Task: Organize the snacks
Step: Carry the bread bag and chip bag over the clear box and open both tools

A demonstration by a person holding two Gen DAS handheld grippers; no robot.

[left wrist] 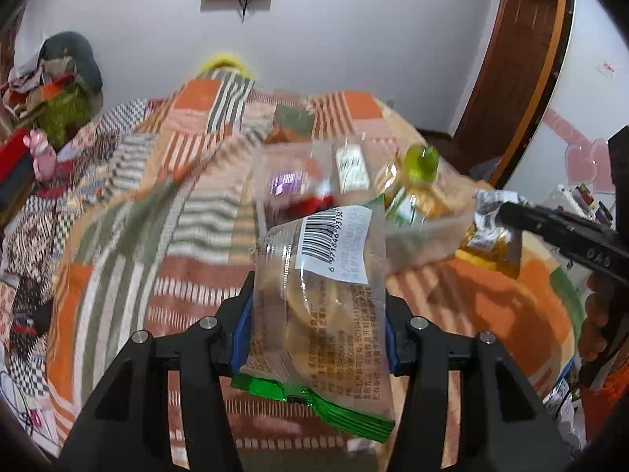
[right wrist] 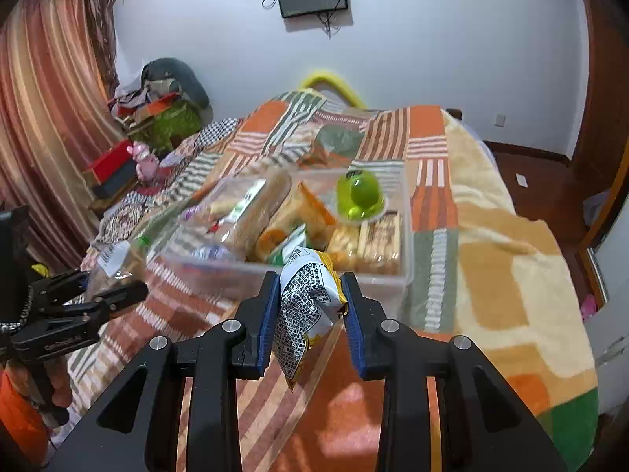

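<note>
My left gripper (left wrist: 318,314) is shut on a clear bread packet (left wrist: 318,295) with a barcode label and a green bottom seal, held above the bed in front of the clear plastic box (left wrist: 432,236). My right gripper (right wrist: 310,303) is shut on a silver-and-yellow snack packet (right wrist: 310,295), held just before the near wall of the box (right wrist: 385,279). The box holds several snacks: a green jelly cup (right wrist: 359,196), biscuit packs (right wrist: 377,242) and an orange packet (right wrist: 306,212). The right gripper with its packet (left wrist: 491,216) shows at the right of the left wrist view. The left gripper (right wrist: 106,295) shows at the left of the right wrist view.
The box rests on a bed with an orange, green and striped patchwork blanket (right wrist: 491,275). A cluttered bedside pile with a red box (right wrist: 110,165) and a pink toy (right wrist: 145,165) stands at the left. Curtains (right wrist: 43,118) hang at the left, and a wooden door (left wrist: 519,59) is at the right.
</note>
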